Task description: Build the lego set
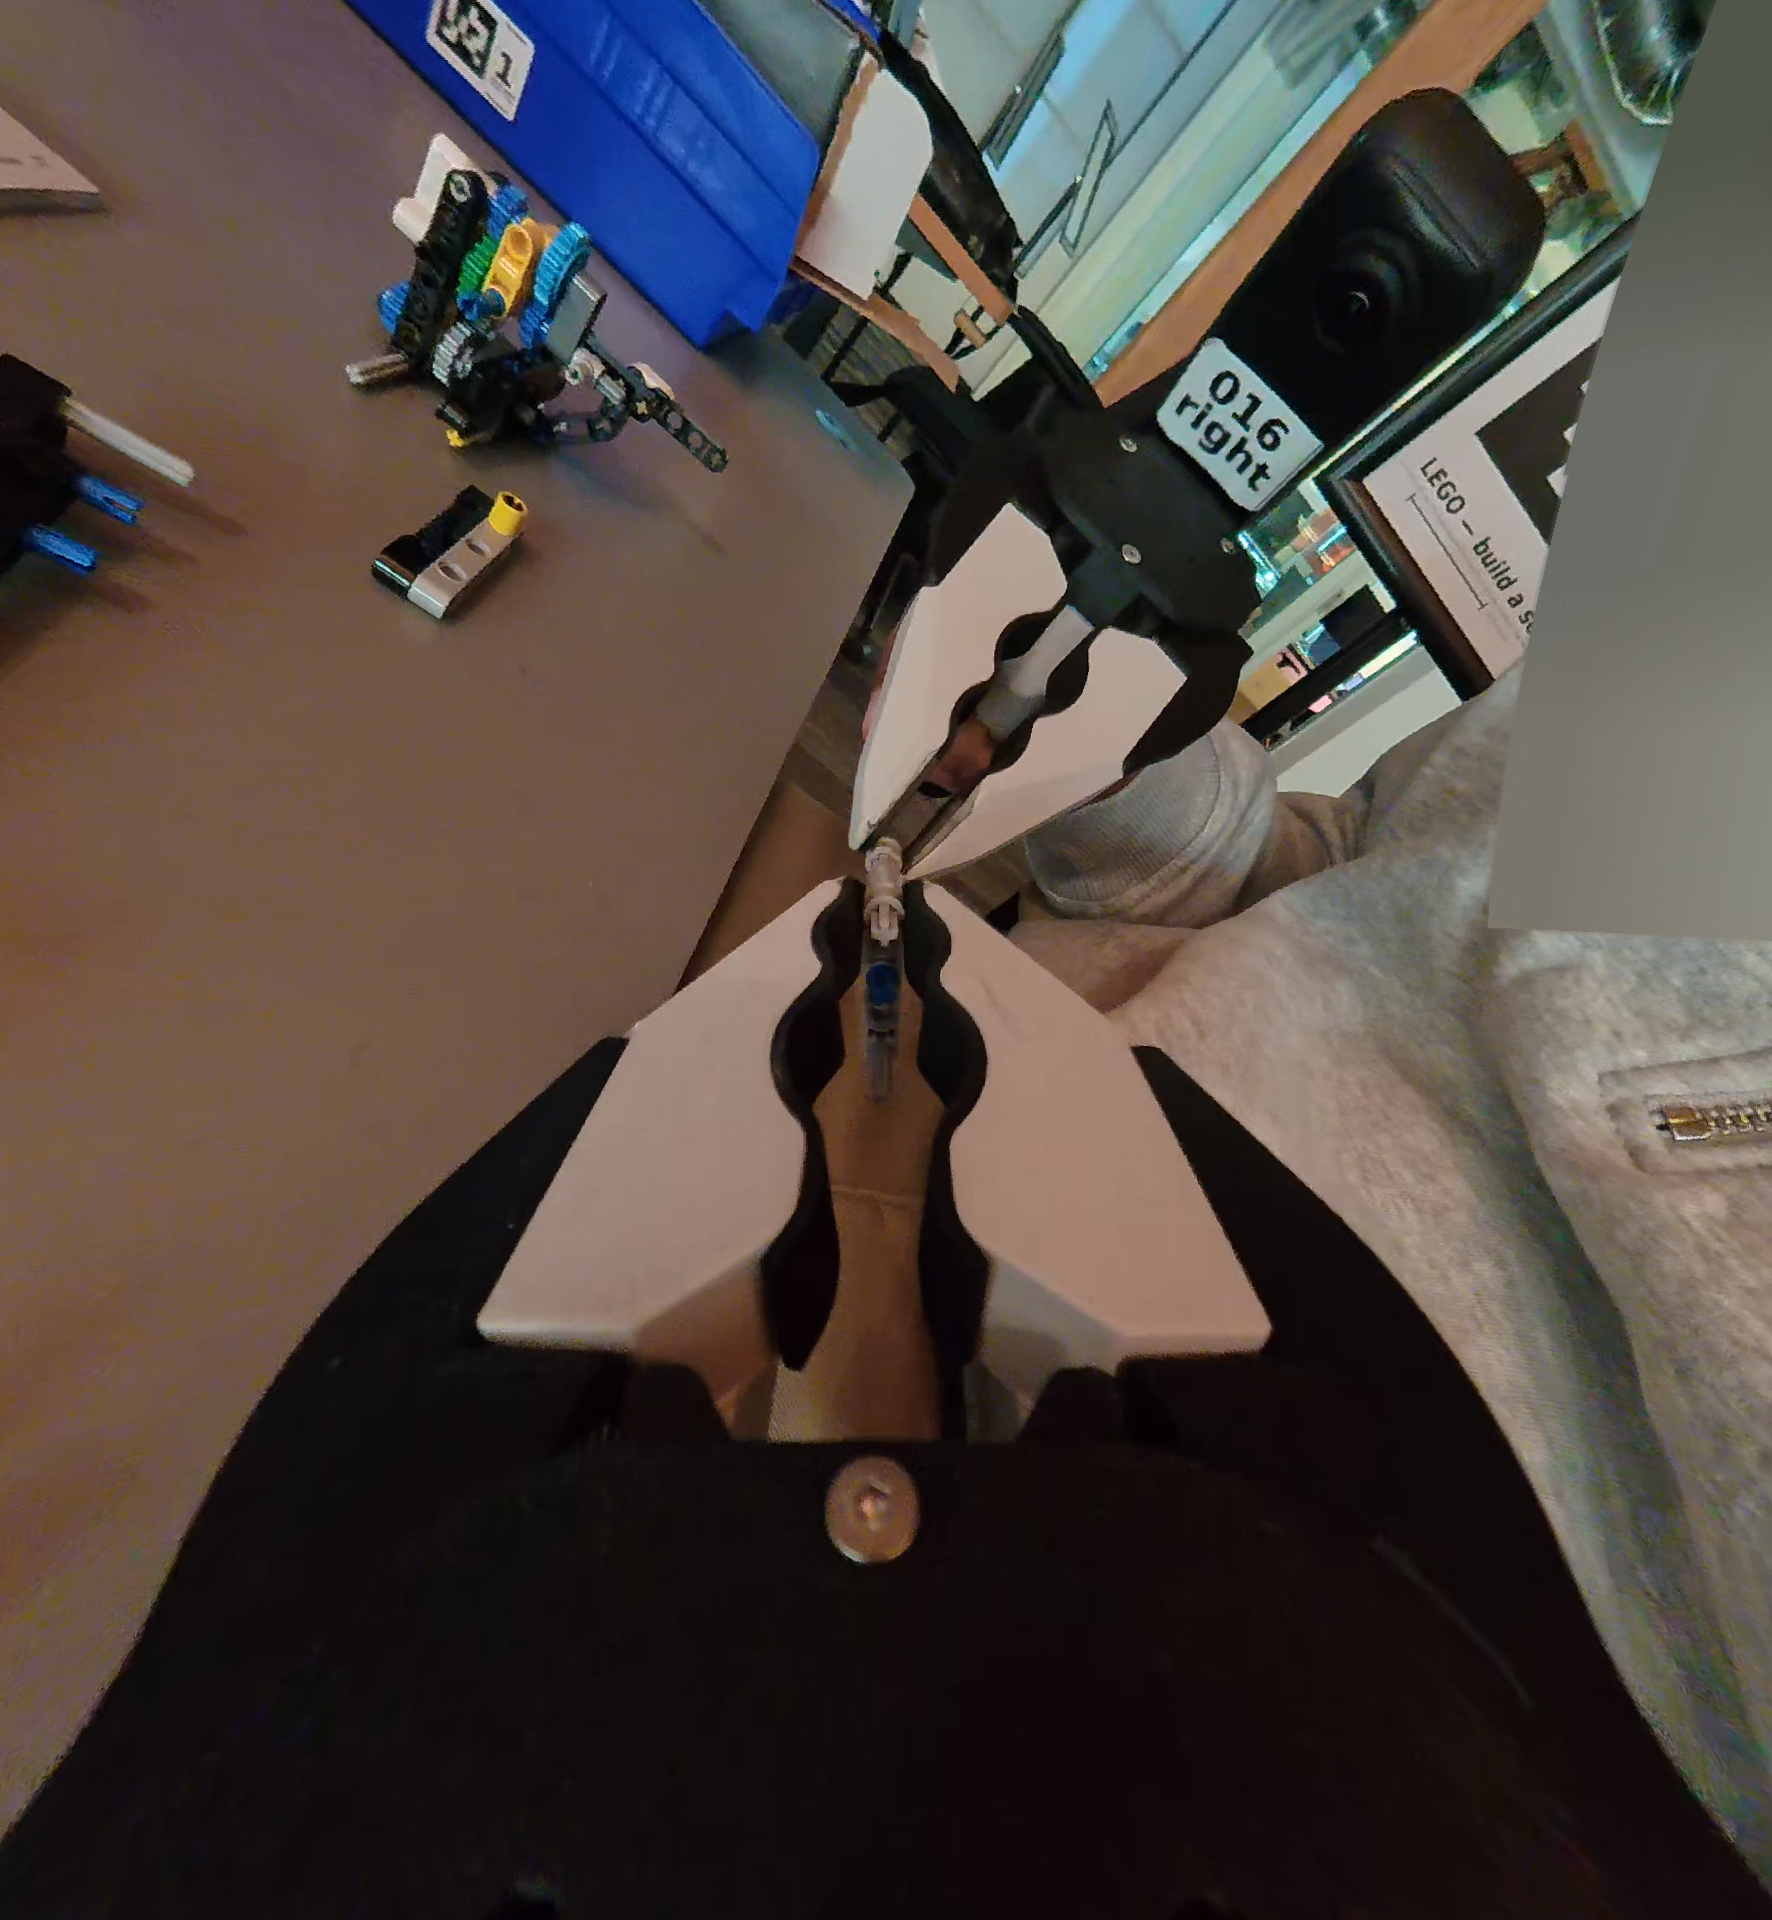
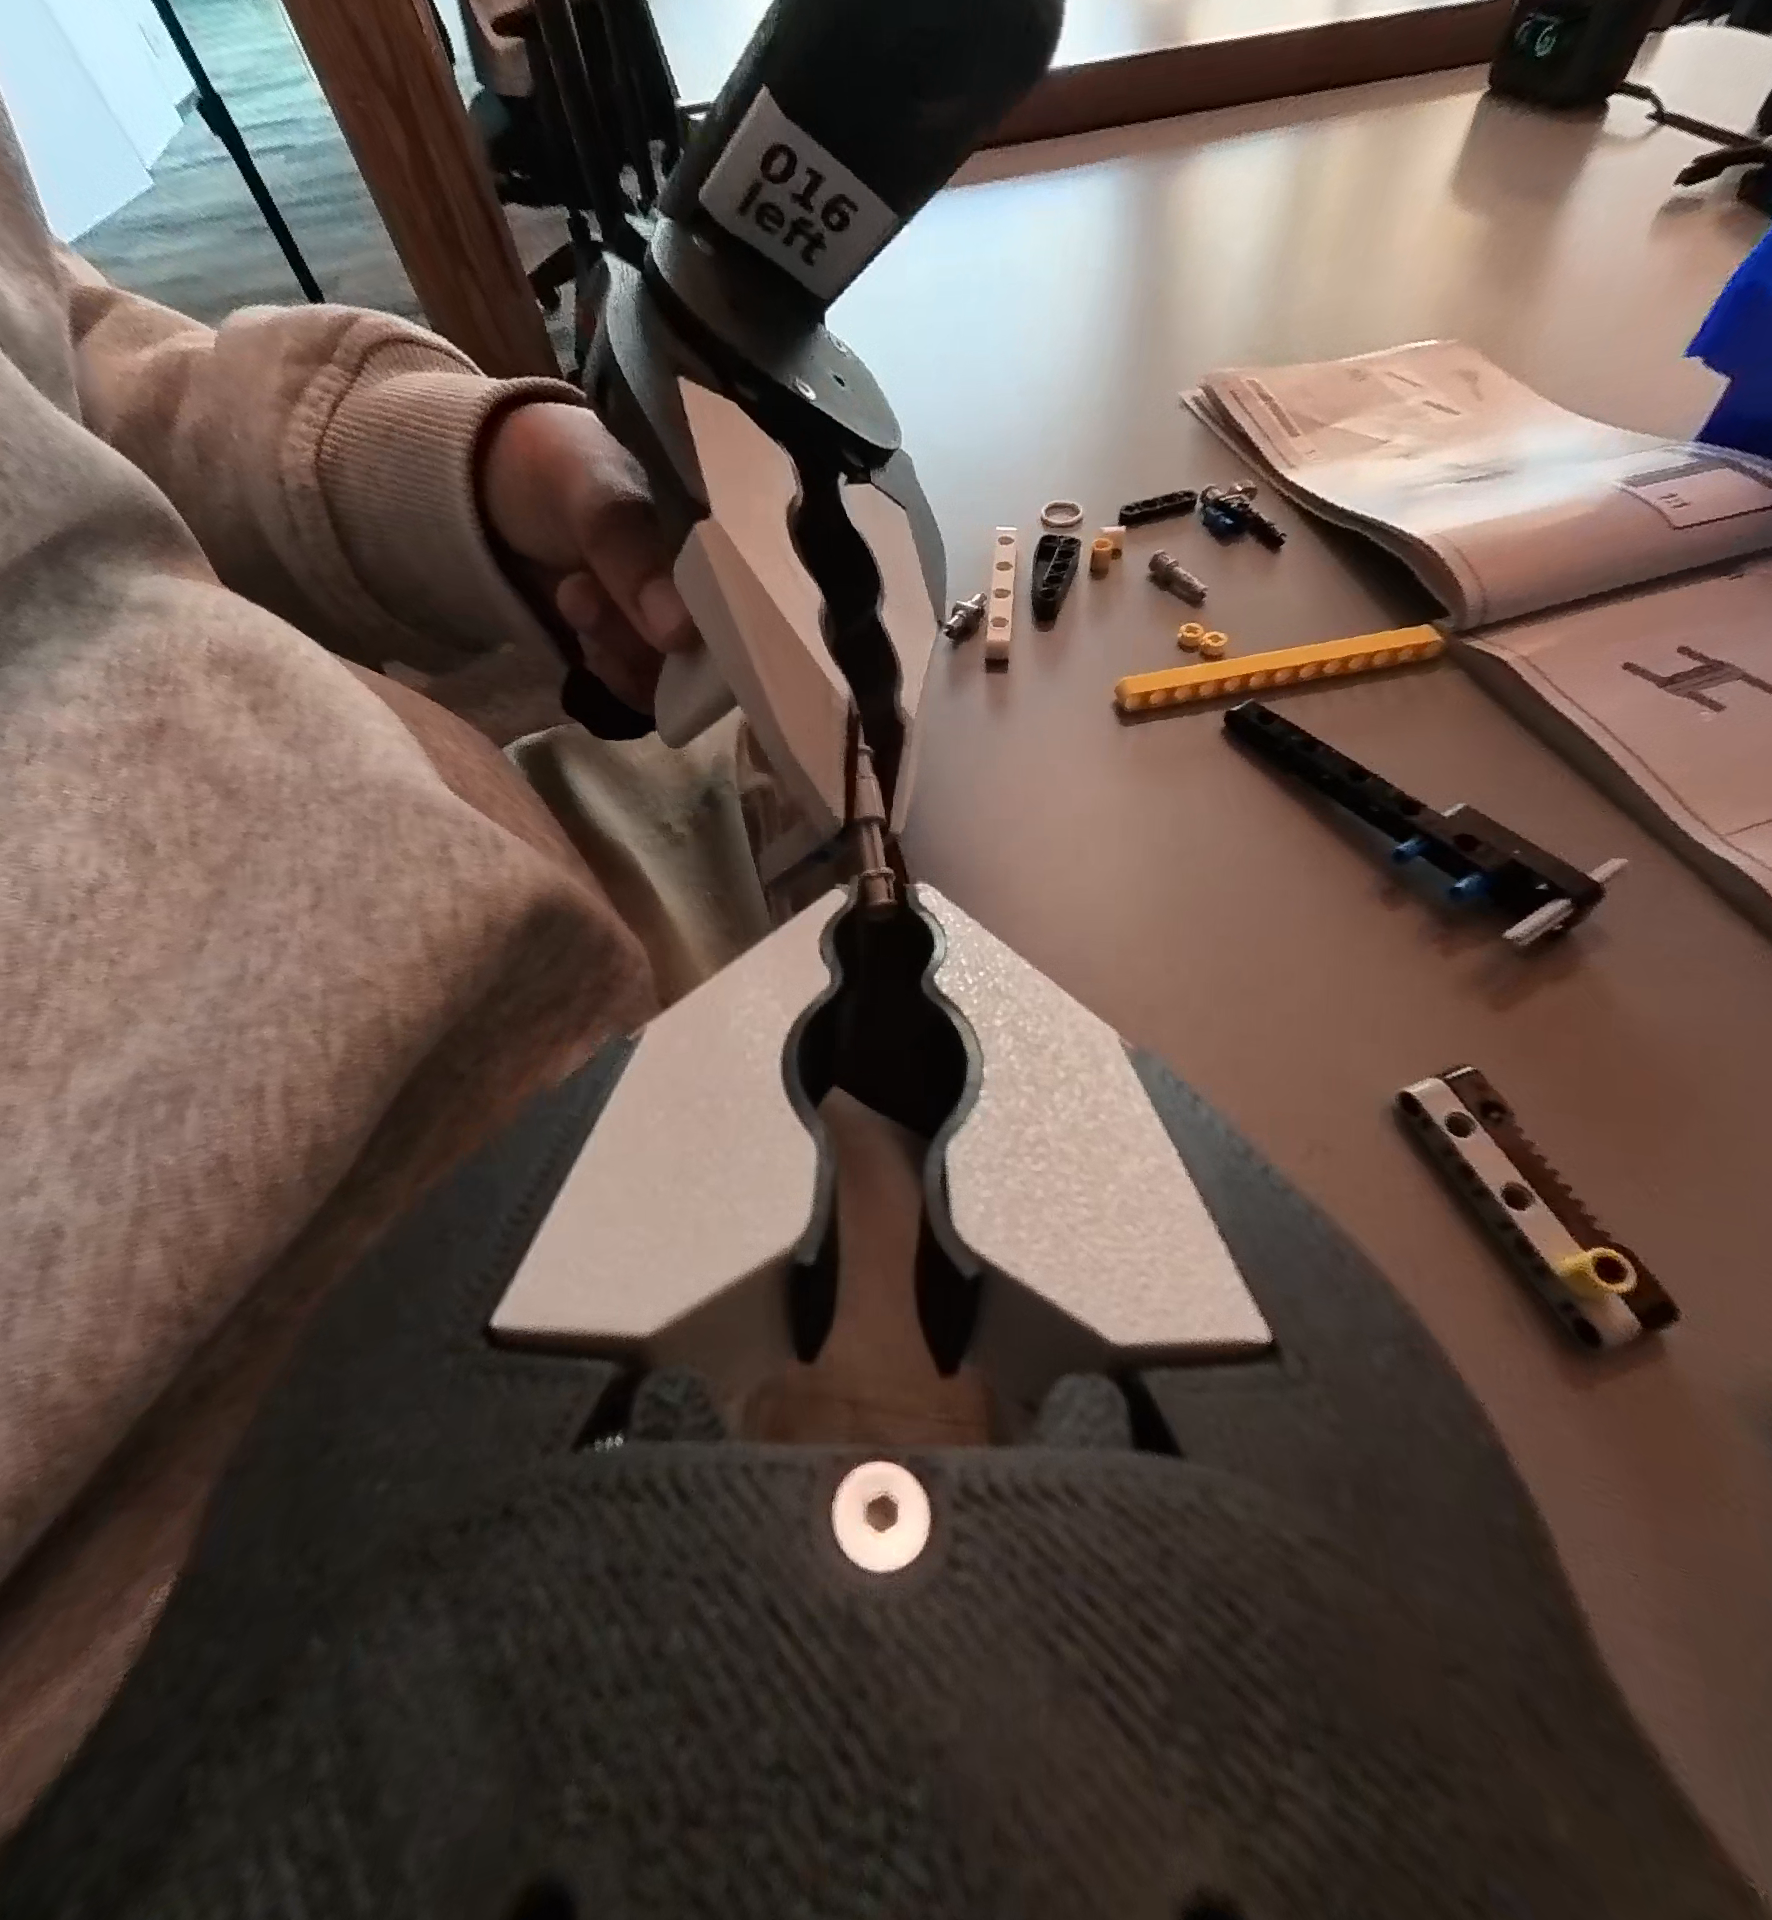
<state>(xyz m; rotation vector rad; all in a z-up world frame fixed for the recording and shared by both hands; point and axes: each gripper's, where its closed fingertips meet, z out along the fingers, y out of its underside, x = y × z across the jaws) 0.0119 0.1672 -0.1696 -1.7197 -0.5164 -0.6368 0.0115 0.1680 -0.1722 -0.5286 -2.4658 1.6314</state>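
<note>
Both grippers meet tip to tip off the table's near edge, over the person's lap. Left gripper [image 1: 880, 914] pinches a thin grey part with a blue bit [image 1: 879, 987]; right gripper [image 1: 887, 831] is pressed together on a small light-grey pin [image 1: 884, 868], lined up end-on, probably to push it into the part. Mid-air hold keeps both axes aligned. The half-built model [image 1: 492, 312] sits far on the table [image 1: 238, 831]; loose beams [image 2: 1277, 670] and the booklet [image 2: 1484, 488] lie to the right.

The tabletop [image 2: 1225, 312] looked smooth with a soft sheen; the right gripper [image 2: 877, 914] had grainy plastic fingers [image 2: 1048, 1143]; the sleeve [image 2: 186, 831] was fleecy cloth.
</note>
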